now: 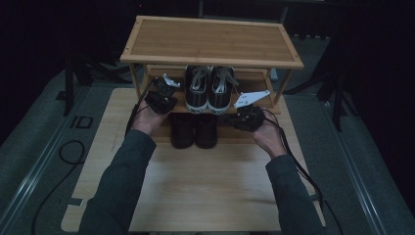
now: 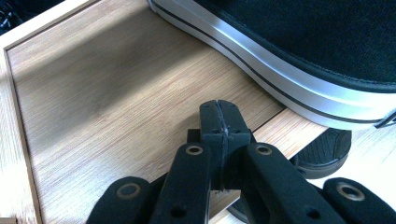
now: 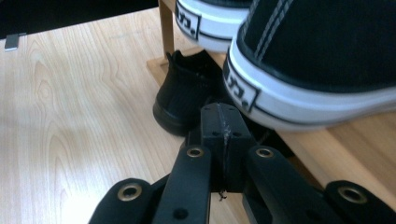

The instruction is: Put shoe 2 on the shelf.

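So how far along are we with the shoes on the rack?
Looks done: the black-and-white canvas sneakers sit paired on the bamboo rack's middle shelf, and the plain black shoes stand paired below. In hand: nothing; left gripper and right gripper flank the sneakers, jaws shut and empty. Left: the rack's top shelf is bare.

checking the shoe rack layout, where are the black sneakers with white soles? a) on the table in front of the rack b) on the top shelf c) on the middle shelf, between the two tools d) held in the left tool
c: the black sneakers with white soles stand side by side on the middle shelf of the rack, with the left tool and right tool on either side, both shut and holding nothing.
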Demonstrator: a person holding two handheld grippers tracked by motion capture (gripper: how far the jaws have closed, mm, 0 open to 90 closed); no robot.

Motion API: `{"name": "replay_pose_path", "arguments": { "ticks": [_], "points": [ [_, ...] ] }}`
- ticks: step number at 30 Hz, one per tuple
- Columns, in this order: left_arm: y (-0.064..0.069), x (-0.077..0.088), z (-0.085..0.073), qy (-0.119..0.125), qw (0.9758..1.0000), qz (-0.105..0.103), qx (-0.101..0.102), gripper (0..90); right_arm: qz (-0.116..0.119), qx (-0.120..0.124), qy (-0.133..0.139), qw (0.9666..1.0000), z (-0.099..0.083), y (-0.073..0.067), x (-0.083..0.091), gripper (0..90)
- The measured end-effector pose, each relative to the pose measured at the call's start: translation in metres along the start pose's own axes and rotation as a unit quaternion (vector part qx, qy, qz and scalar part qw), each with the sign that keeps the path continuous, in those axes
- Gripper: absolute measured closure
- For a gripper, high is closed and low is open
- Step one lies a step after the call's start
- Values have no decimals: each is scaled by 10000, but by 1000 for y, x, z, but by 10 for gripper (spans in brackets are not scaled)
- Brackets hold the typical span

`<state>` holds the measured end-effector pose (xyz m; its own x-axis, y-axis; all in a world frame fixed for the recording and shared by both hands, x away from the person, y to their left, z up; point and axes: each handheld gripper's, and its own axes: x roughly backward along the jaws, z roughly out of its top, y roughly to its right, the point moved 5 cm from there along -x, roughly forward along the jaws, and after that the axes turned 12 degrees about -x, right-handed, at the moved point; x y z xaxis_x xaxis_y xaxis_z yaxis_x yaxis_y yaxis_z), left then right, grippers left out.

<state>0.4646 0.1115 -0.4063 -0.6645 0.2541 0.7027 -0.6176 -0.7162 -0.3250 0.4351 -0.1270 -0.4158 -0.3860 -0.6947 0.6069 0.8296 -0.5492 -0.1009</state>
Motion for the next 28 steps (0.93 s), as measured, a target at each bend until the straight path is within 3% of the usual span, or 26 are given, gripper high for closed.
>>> {"name": "replay_pose_path", "arguments": {
  "ticks": [14,28],
  "points": [
    [0,0,1,-33,9999,64,-79,900,-1,-129,-162,9998,-20,12,11,897],
    [-6,2,0,-26,9999,161,-17,900,-1,-244,-283,9993,-33,20,14,886]
  ]
}}
